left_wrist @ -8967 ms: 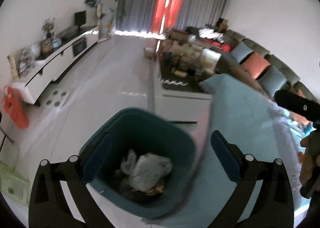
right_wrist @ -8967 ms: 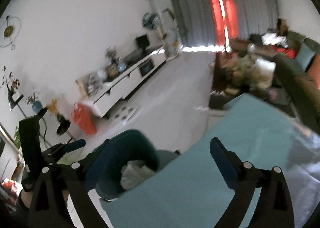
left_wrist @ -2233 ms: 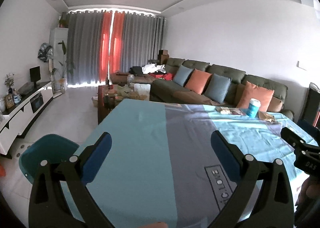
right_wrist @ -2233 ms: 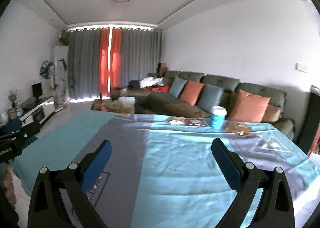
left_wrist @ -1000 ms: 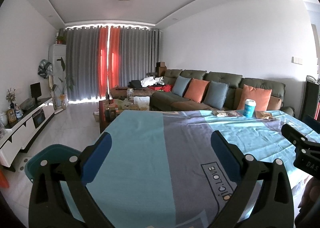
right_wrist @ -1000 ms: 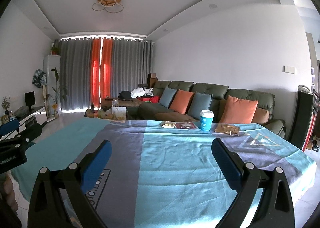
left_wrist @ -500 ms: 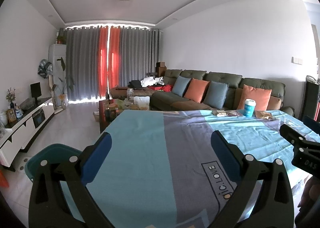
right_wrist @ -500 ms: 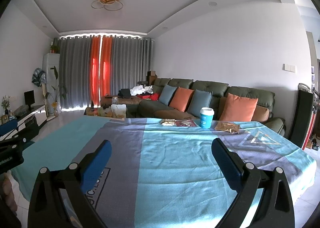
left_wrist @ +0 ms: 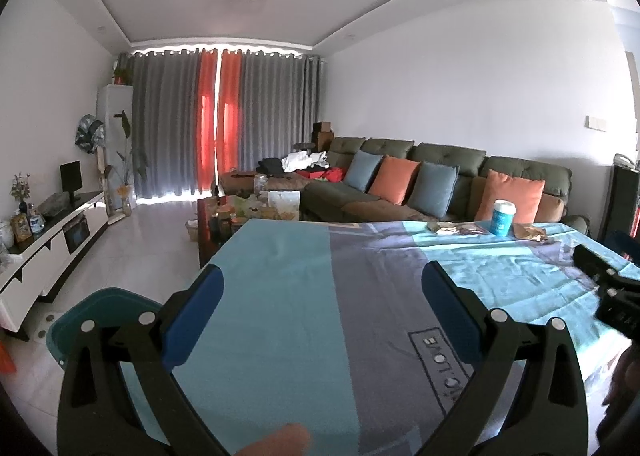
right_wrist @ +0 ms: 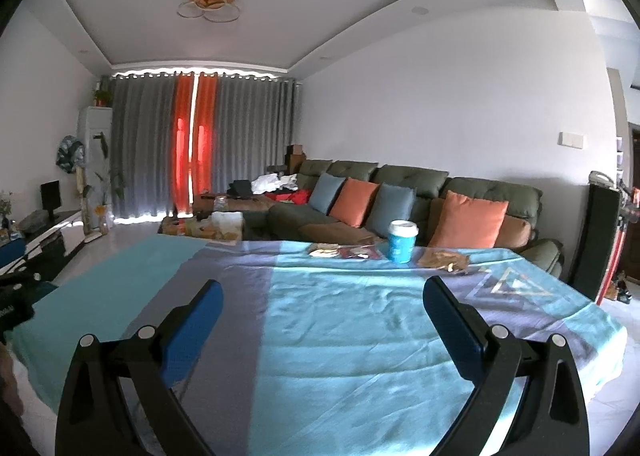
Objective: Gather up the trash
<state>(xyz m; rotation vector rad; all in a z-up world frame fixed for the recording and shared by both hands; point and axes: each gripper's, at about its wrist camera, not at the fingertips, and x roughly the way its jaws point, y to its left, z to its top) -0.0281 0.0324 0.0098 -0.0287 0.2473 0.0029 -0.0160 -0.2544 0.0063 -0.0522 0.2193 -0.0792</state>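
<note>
Two grippers are in play, and neither carries anything. From the left wrist view, the left gripper [left_wrist: 320,284] hangs over the near edge of the tablecloth [left_wrist: 288,296] with its blue pads spread wide and only cloth between them. Nine seconds back this camera looked straight down into the teal bin [left_wrist: 96,308] with crumpled waste inside; now the bin sits low at the left beside the table and the view has lifted level across the room. Over the last second the framing has barely shifted. The right gripper's body shows at the right edge.

From the right wrist view, the right gripper [right_wrist: 322,288] is likewise fully spread and empty above the cloth. It faces the far side of the table, where the remaining trash lies: a paper cup [right_wrist: 402,241] standing upright, flat wrappers [right_wrist: 344,251] just left of it and a crumpled brown wrapper [right_wrist: 442,258] just right. All are well apart from both grippers. One drop-off looks finished; the next collection probably calls for a reach across the table.
</note>
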